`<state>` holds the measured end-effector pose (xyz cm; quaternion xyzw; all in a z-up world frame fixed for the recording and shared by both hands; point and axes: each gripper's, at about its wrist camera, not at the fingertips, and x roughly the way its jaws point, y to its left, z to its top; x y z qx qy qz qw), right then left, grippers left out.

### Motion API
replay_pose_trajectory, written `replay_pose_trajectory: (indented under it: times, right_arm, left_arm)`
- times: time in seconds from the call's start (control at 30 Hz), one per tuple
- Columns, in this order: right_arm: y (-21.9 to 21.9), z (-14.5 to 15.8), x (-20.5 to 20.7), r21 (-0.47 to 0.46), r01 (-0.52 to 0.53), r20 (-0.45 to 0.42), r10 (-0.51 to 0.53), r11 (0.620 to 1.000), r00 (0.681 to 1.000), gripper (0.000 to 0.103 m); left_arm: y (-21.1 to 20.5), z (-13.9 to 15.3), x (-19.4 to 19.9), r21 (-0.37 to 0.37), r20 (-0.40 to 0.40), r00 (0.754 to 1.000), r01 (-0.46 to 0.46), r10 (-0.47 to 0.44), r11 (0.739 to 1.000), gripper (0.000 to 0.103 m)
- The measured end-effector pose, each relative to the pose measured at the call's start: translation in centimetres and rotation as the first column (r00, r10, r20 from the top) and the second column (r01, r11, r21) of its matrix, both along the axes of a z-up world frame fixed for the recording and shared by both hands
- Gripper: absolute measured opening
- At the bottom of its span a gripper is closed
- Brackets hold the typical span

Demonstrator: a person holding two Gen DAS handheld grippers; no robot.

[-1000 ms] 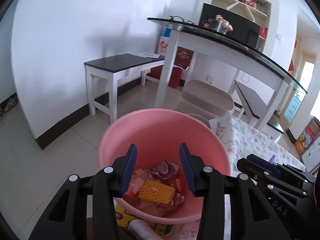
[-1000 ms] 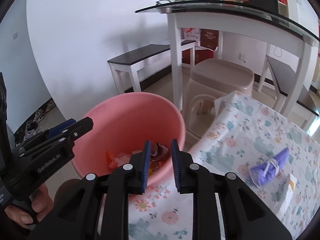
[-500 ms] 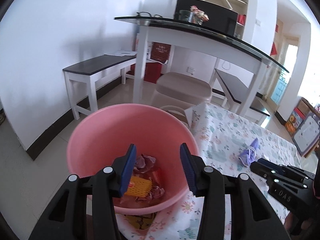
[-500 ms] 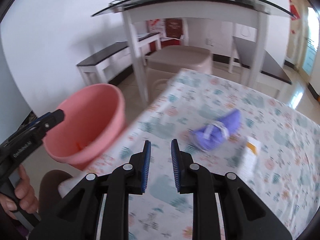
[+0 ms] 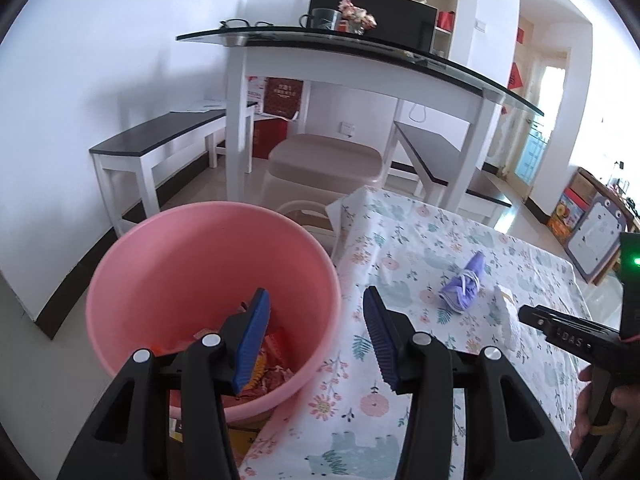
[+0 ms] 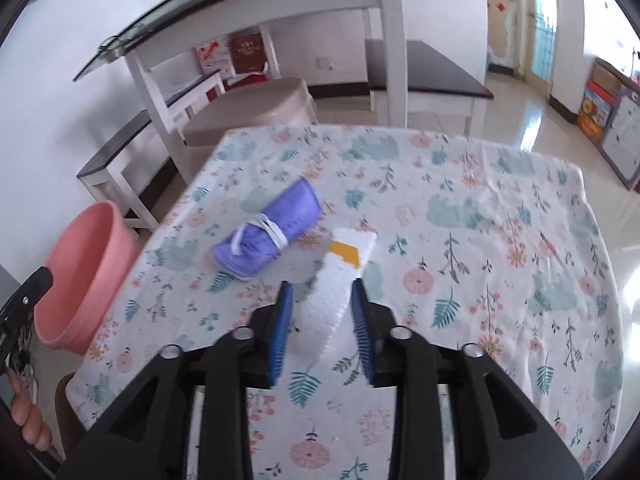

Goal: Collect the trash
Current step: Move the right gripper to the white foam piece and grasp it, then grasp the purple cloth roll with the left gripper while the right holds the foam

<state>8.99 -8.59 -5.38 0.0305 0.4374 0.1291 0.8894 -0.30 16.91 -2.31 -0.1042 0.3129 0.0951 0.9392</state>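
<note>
The right wrist view is bounded at its far left by a pink bucket (image 6: 86,276) standing on the floor just beside the left edge of the desk (image 6: 500,240), which is covered by a floral cloth. On the cloth, left of centre, a purple rolled cloth tied with white cord (image 6: 268,232) is seen, and just right of it a white foam piece with a yellow patch (image 6: 340,276) lies. The right gripper (image 6: 322,328) is held over the near end of the foam; its jaws are opening, with the foam between them and not pressed. In the left wrist view the bucket (image 5: 192,272) holds red and orange wrappers (image 5: 272,360), and the left gripper (image 5: 316,340) is held over its right rim with its jaws spread and nothing between them. The purple roll (image 5: 464,284) and foam (image 5: 506,320) are seen farther right.
</note>
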Motion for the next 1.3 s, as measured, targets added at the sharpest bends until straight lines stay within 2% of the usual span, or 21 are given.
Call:
replay_pose_trajectory:
  times: [0.33,0.47,0.53,0.7,0.87,1.07,1.3]
  right_arm:
    - [1.0,-1.9,0.8,-0.042,0.005,-0.032,-0.006,0.999,0.999,0.035]
    - [0.9,-2.0,0.8,-0.042,-0.013,-0.023,0.013,0.999,1.000,0.035]
    - [1.0,-1.9,0.7,-0.044,-0.032,-0.016,0.032,0.998,0.999,0.031]
    - [0.5,-1.7,0.1,-0.045,-0.059,-0.006,0.059,0.997,0.998,0.031]
    - [-0.7,-1.3,-0.5,-0.054,-0.057,0.013,0.058,0.997,0.998,0.030]
    - [-2.0,-1.3,-0.5,-0.014,-0.023,0.008,0.024,1.000,1.000,0.030]
    - [-2.5,-1.7,-0.2,0.023,-0.025,-0.015,0.025,0.999,1.000,0.030]
  left_arm:
    - [-1.3,-0.9,1.9,-0.027,-0.030,0.996,0.079,-0.080,0.997,0.048]
    - [-2.5,-1.2,3.7,-0.050,-0.046,0.987,0.152,-0.154,0.987,0.048]
    - [-3.2,-1.4,4.7,-0.065,-0.060,0.978,0.198,-0.202,0.978,0.048]
    - [-5.8,-2.1,7.6,-0.070,-0.099,0.935,0.334,-0.340,0.940,0.048]
    - [-8.0,-3.1,10.5,-0.075,-0.141,0.897,0.413,-0.420,0.908,0.048]
    - [-9.3,-4.6,14.0,-0.113,-0.195,0.874,0.430,-0.444,0.896,0.048]
    - [-10.3,-6.3,15.6,-0.142,-0.238,0.867,0.414,-0.437,0.899,0.044]
